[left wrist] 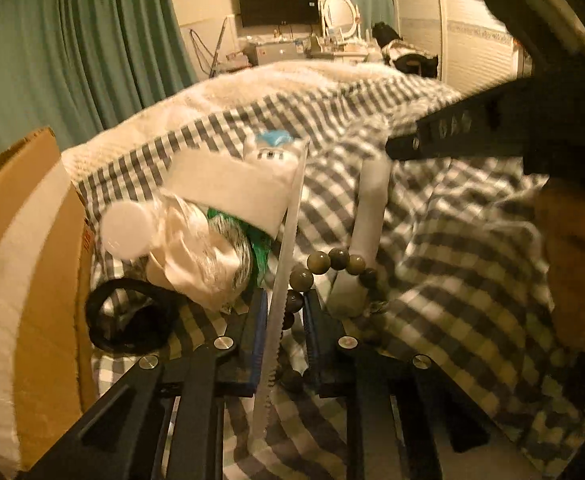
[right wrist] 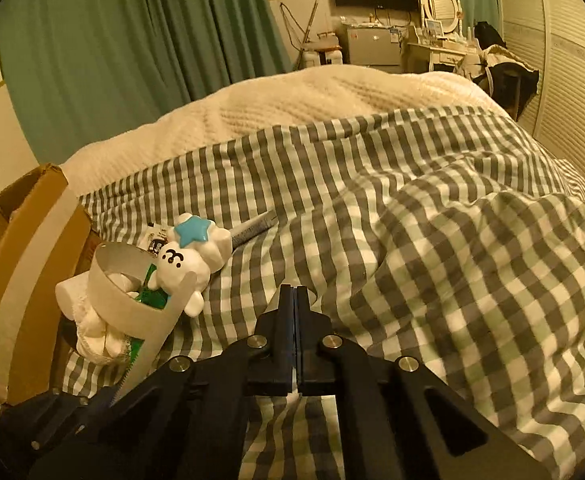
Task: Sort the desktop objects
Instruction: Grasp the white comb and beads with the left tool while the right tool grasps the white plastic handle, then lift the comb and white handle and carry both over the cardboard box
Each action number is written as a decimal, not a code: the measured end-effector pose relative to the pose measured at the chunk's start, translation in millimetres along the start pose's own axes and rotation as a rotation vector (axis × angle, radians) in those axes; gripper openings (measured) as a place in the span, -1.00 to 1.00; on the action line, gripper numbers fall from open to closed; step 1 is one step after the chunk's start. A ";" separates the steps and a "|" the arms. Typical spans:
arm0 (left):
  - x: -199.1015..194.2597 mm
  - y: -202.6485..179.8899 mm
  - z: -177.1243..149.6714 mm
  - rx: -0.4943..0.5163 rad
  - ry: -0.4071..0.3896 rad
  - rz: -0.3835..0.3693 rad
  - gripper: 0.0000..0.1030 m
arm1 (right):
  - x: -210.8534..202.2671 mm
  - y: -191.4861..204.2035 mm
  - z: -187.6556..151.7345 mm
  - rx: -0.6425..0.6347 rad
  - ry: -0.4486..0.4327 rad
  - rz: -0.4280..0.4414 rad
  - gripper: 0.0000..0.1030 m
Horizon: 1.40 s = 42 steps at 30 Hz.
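My left gripper [left wrist: 283, 312] is shut on a white tape strip [left wrist: 282, 276] with a jagged edge; the strip runs up to a white tape roll [left wrist: 228, 190] and shows in the right wrist view [right wrist: 148, 320]. A dark bead bracelet [left wrist: 332, 264] lies just past the left fingers. A white scrunchie [left wrist: 196, 248], a black hair tie [left wrist: 128, 320] and a white bear toy [right wrist: 190, 258] with a blue star lie on the checked cover. My right gripper [right wrist: 295, 292] is shut and empty above the cover; its body shows in the left wrist view [left wrist: 492, 128].
A cardboard box [right wrist: 24, 264] stands at the left edge. The checked duvet [right wrist: 432, 240] is bunched on the right, with a cream blanket [right wrist: 312, 100] behind. A white tube [left wrist: 368, 208] lies by the beads. A hand [left wrist: 572, 272] is at the right.
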<state>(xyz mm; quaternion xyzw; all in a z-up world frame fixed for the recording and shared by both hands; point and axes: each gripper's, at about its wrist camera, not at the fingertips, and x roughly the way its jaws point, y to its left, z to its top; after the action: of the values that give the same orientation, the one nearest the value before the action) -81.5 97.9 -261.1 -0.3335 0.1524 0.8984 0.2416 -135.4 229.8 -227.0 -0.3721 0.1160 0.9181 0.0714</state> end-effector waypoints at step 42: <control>-138.2 56.0 53.0 -0.161 -0.302 0.075 -0.71 | -93.8 33.6 13.5 -0.059 -0.310 0.008 -0.69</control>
<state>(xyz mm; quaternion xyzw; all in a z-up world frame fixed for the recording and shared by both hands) -48.1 28.1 -123.0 -0.2069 0.0543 0.9561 0.2004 -84.9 196.8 -146.5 -0.2272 0.0778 0.9679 0.0738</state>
